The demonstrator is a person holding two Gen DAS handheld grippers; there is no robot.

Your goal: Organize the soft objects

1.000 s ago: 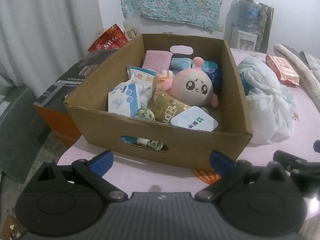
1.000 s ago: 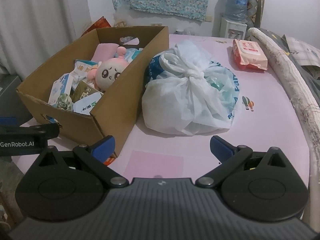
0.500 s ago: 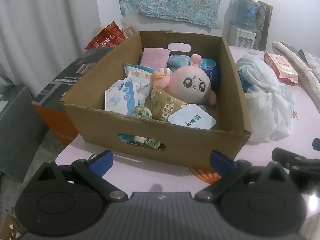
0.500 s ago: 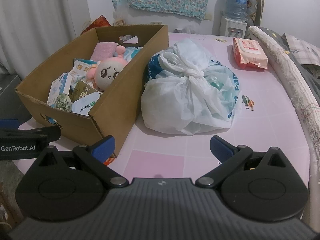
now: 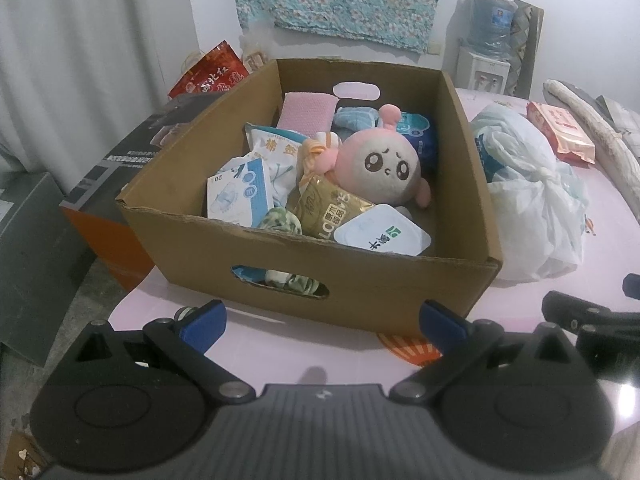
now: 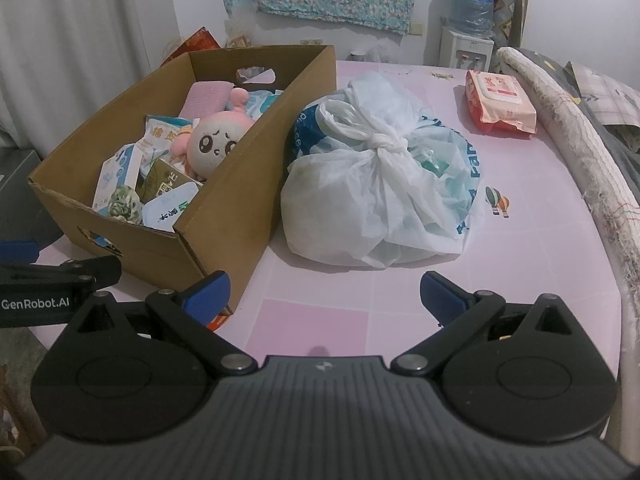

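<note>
Both the left hand-held gripper (image 5: 322, 322) and right hand-held gripper (image 6: 324, 292) have edged slightly closer to the cardboard box (image 5: 360, 292), fingers spread and empty, so sorting hasn't begun.

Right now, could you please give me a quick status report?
Left gripper open, empty. Right gripper open, empty. Pink plush toy in brown cardboard box. Knotted white plastic bag beside box.

Left gripper (image 5: 322, 322) low over the table's near edge, jaws spread wide, right gripper (image 6: 324, 290) alongside, likewise agape, both apparently empty
</note>
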